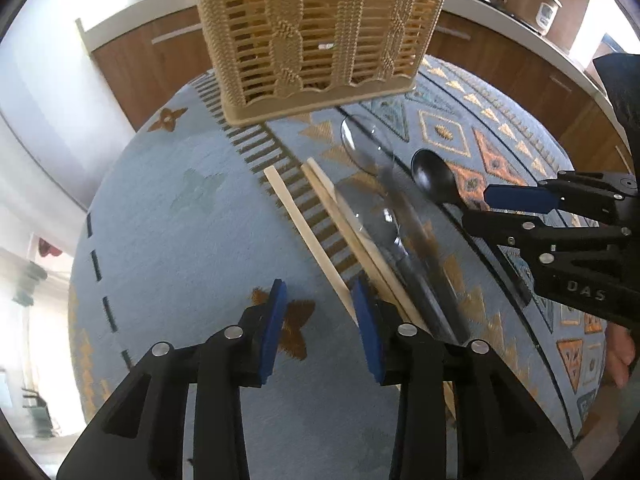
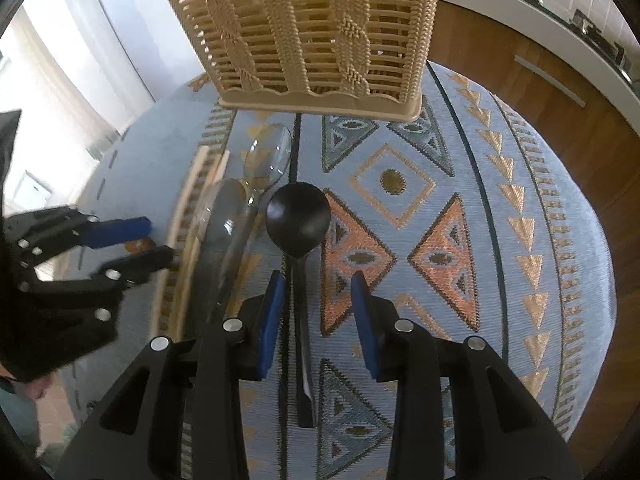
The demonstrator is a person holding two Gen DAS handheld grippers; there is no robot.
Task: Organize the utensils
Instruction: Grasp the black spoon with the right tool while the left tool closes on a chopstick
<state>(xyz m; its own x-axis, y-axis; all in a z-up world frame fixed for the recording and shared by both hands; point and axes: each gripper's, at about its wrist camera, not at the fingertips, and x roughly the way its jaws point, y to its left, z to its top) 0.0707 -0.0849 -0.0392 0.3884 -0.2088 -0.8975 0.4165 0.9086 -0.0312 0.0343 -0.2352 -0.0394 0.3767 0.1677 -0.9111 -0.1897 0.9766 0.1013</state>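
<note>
A beige slatted utensil basket (image 1: 316,28) (image 2: 320,32) stands at the far side of a patterned blue cloth (image 1: 180,208). In front of it lie wooden chopsticks (image 1: 308,240) (image 2: 184,240), two clear plastic spoons (image 1: 368,152) (image 2: 268,156) and a black spoon (image 1: 434,178) (image 2: 298,220). My left gripper (image 1: 318,312) is open, just left of the chopsticks' near ends. My right gripper (image 2: 318,296) is open and straddles the black spoon's handle close above the cloth. It shows in the left wrist view (image 1: 492,204) beside the spoon's neck.
Wooden kitchen cabinets (image 1: 152,56) with a white counter run behind the table. A rice cooker (image 1: 540,4) and a stove sit on the counter at the back right. The left gripper (image 2: 156,240) shows at the left of the right wrist view.
</note>
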